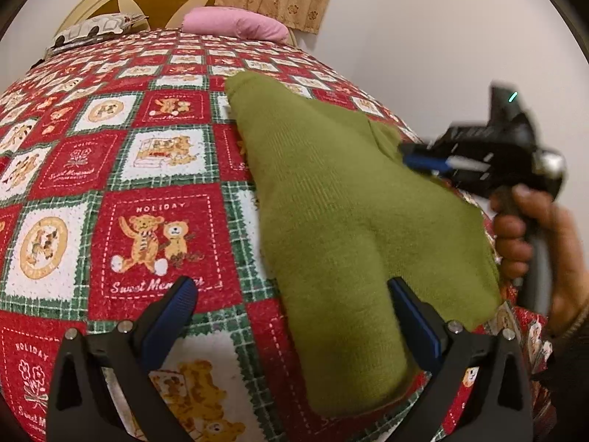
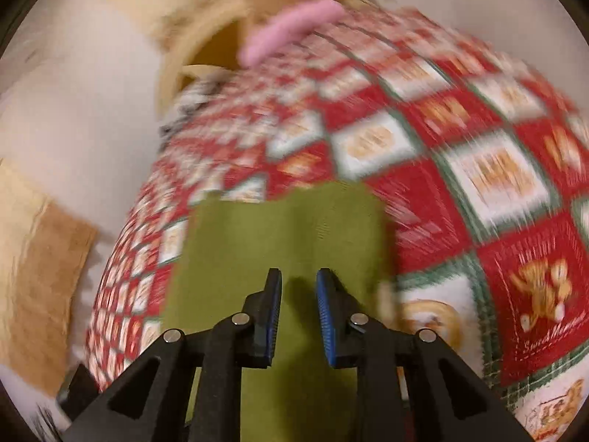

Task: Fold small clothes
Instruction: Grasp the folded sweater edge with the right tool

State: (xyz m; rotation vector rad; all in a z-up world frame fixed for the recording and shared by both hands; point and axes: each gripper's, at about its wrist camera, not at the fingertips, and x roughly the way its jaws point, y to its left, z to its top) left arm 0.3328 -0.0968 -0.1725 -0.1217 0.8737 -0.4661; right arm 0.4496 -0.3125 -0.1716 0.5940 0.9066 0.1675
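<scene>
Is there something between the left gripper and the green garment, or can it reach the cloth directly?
Nothing visible is in the way. The left gripper is wide open, with the near end of the green garment already lying between its fingers on the bedspread. The right gripper is at the garment's far side.

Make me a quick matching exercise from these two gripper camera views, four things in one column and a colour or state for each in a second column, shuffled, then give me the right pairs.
Things:
1. garment
2. pillow
3. left gripper
4. bedspread

Colour or state:
A. pink, at the head of the bed
B. red, white and green squares with teddy bears
C. olive green, lying on the bed
D. jaws spread wide, holding nothing

Pairs: 1-C, 2-A, 3-D, 4-B
</scene>
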